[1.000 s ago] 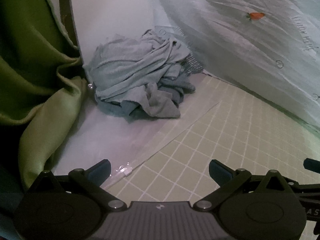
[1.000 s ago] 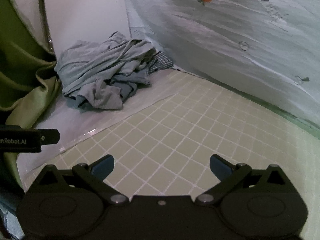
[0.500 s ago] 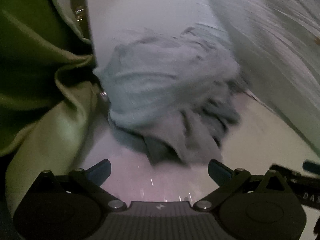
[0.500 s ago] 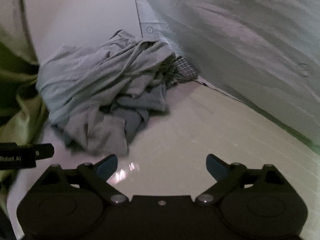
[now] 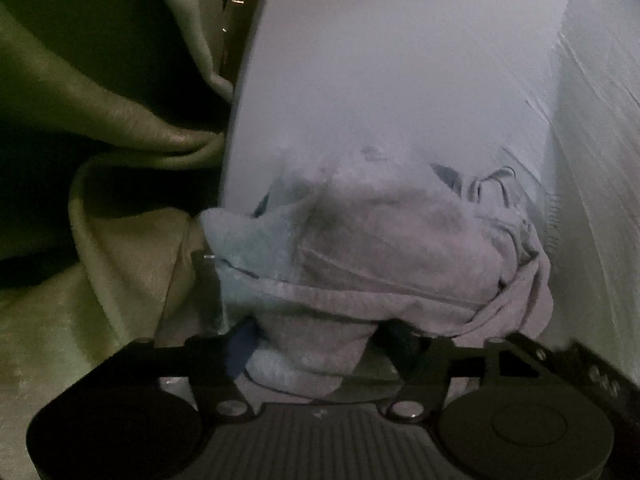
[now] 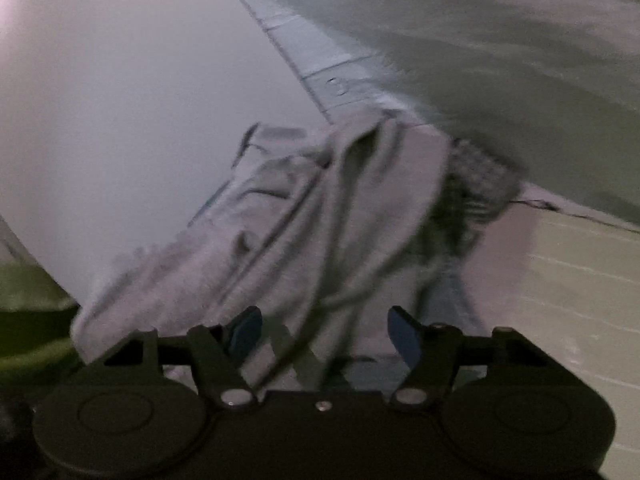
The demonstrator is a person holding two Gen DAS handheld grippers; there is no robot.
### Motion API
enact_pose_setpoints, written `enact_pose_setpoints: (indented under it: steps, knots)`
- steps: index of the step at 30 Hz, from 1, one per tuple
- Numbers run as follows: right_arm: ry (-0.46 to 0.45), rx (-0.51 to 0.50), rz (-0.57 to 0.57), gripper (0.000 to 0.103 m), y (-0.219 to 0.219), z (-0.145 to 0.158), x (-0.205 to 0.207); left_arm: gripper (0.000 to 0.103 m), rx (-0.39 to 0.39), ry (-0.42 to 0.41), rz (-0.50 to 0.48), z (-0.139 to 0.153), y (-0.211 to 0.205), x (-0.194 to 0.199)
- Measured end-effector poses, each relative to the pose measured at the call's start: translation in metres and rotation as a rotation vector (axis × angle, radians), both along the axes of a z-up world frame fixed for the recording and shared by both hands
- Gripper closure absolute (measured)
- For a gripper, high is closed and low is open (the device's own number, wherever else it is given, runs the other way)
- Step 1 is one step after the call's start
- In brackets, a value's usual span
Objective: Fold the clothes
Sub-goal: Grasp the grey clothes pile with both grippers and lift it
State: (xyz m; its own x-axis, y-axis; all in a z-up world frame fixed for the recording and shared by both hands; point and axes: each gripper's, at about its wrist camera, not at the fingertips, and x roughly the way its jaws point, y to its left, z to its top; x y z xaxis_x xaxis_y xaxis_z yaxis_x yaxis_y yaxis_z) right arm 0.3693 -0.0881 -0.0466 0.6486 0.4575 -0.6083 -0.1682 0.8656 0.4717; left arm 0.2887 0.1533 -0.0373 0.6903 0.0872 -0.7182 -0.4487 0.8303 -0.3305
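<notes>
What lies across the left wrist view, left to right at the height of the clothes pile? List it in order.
Green curtain → crumpled grey clothes pile against the white panel → pale bedsheet.

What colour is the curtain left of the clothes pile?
Olive green curtain, clearest in the left wrist view.

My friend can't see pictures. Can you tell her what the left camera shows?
A crumpled grey pile of clothes fills the middle, and the left gripper has a fold of it between its closing fingers. A green curtain hangs at left.
</notes>
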Motion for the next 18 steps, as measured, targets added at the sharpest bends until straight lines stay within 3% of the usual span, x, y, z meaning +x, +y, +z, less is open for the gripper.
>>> enact_pose_setpoints:
  steps: [3, 5, 6, 7, 12, 18]
  knots:
    - [0.044, 0.061, 0.03, 0.056, 0.01, -0.009, 0.013, 0.047, 0.023, 0.001, -0.012, 0.0, -0.005, -0.001]
    - [0.025, 0.056, 0.044, 0.091, 0.009, -0.008, 0.01, 0.051, 0.039, 0.001, -0.023, 0.002, -0.009, -0.003]
    - [0.009, 0.042, 0.049, 0.092, 0.008, -0.006, 0.006, 0.056, 0.047, -0.001, -0.029, 0.004, -0.011, -0.005]
    - [-0.007, 0.022, 0.052, 0.102, 0.006, -0.003, 0.0, 0.058, 0.055, -0.004, -0.034, 0.007, -0.012, -0.007]
    - [-0.061, 0.004, 0.011, 0.102, -0.023, 0.012, -0.04, 0.079, 0.073, -0.04, -0.086, 0.025, -0.023, -0.034]
    - [-0.155, -0.052, -0.061, 0.102, -0.072, 0.041, -0.117, 0.086, 0.089, -0.081, -0.206, 0.048, -0.073, -0.091]
